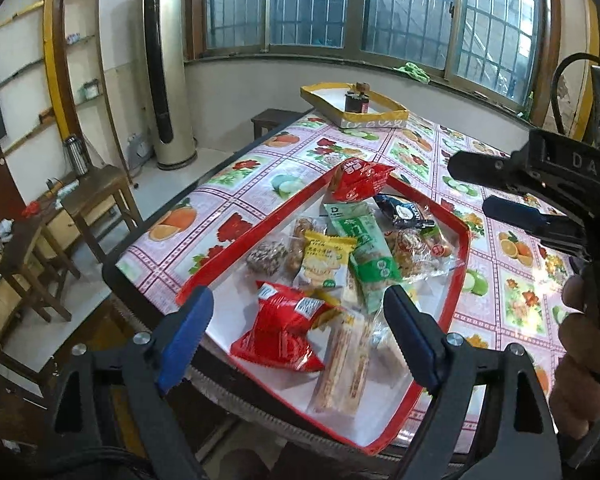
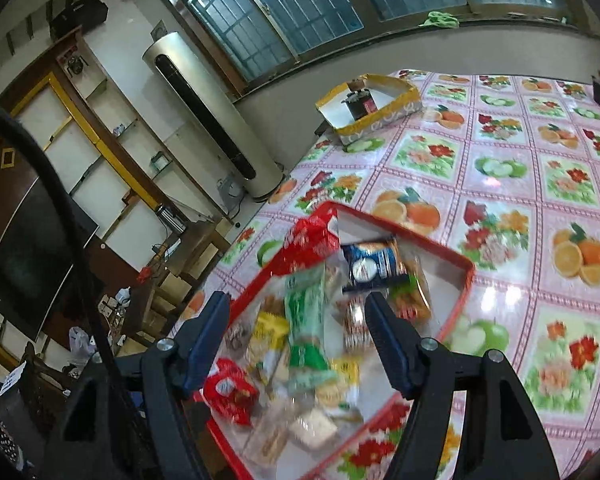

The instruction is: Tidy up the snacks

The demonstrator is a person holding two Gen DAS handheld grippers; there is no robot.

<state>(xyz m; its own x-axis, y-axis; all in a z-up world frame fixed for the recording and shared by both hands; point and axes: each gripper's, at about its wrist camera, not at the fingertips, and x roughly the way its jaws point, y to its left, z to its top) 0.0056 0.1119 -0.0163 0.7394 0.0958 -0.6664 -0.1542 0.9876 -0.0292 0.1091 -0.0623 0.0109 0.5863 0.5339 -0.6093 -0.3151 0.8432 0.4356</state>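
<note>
A red-rimmed tray lies at the near edge of the table and holds several snack packets: a red bag, a green packet, a yellow packet, a dark blue packet and a second red packet at the far corner. My left gripper is open and empty above the tray's near end. My right gripper is open and empty above the tray; in the right wrist view the green packet lies between its fingers. The right gripper also shows in the left wrist view.
A yellow-rimmed box with a small dark jar in it stands at the table's far end; it also shows in the right wrist view. The fruit-patterned tablecloth stretches to the right. Wooden stools and a tower air conditioner stand left.
</note>
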